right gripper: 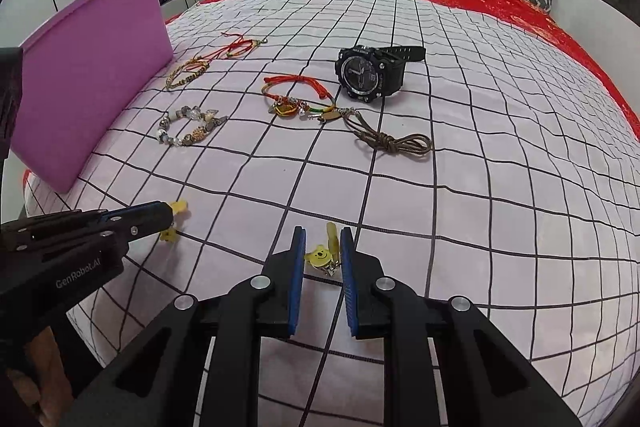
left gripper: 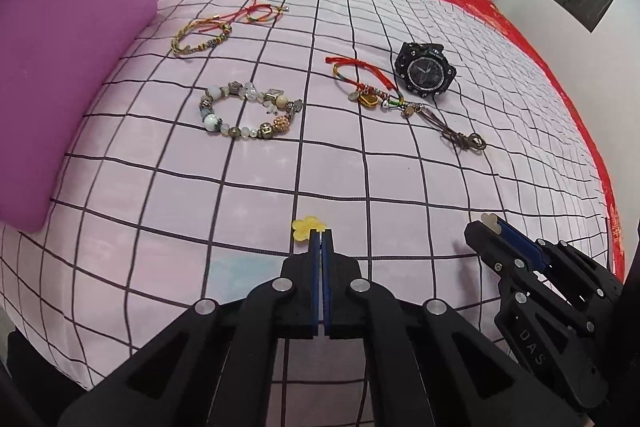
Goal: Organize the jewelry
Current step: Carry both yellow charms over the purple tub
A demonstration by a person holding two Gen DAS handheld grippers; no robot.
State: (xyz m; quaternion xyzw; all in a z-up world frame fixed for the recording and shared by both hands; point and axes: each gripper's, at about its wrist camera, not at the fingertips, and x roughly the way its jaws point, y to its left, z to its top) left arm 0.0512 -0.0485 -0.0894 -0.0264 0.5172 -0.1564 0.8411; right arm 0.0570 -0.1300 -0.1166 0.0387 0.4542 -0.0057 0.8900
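Left gripper point(left gripper: 321, 235): clamped tight on a yellow flower-shaped plastic charm point(left gripper: 306, 227) at its tips.
Right gripper point(right gripper: 322, 245): nearly closed, pinching a yellow bear-face charm point(right gripper: 319, 254).

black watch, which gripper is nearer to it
Right. The right gripper sits on the black watch's side of the bed, though well short of it; the left gripper, pinching a yellow flower charm, sits farther across.
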